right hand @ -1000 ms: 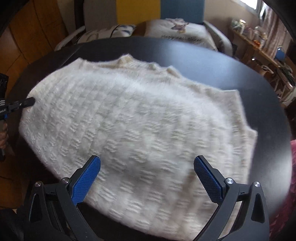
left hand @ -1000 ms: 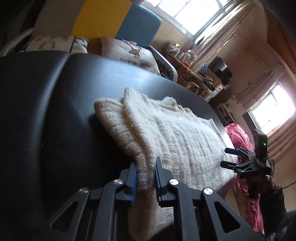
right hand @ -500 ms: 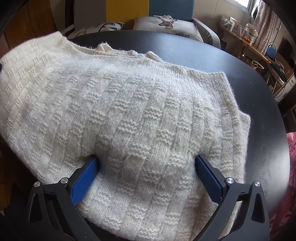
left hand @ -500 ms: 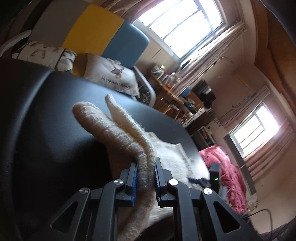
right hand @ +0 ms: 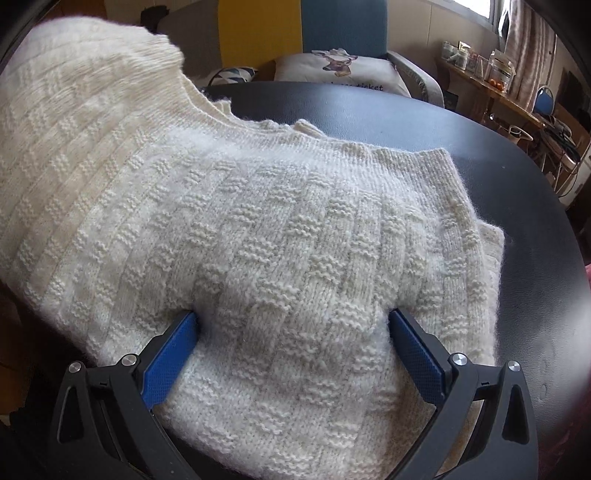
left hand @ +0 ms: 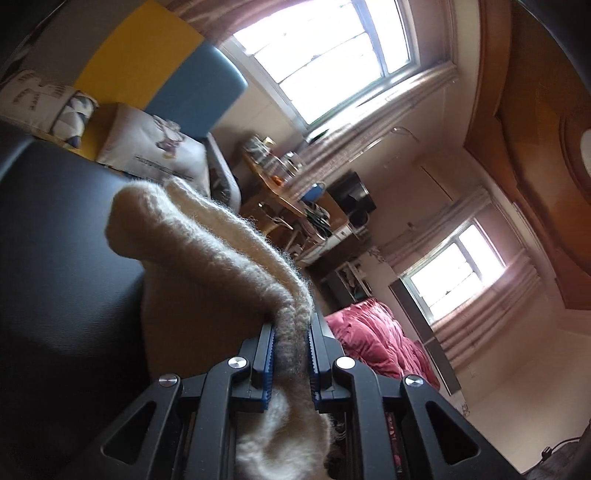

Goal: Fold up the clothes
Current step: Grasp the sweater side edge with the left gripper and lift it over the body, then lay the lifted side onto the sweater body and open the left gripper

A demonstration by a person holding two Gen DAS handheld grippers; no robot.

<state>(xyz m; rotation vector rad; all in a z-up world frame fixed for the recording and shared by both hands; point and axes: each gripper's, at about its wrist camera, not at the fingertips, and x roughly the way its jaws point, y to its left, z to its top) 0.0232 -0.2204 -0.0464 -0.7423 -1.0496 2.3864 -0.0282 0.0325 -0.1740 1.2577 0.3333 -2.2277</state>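
A cream knitted sweater [right hand: 280, 240] lies on the black table [right hand: 517, 184]. Its left part is lifted high and curls over toward the middle in the right wrist view. My left gripper [left hand: 291, 345] is shut on a thick folded edge of the sweater [left hand: 207, 243], holding it raised above the black table [left hand: 55, 240]. My right gripper [right hand: 291, 332] is open, its blue pads [right hand: 170, 354] pressed down on either side of a wide bulge of knit near the sweater's near edge.
A sofa with yellow and blue back panels [right hand: 295, 33] and printed cushions [right hand: 343, 70] stands behind the table. A wooden desk with jars [right hand: 480, 70] is at the right. A red blanket [left hand: 373, 343] lies beyond the table in the left wrist view.
My left gripper has risen and tilted up with the sweater edge, lifting that side over the rest. My right gripper came down onto the sweater and now stays pressed there.
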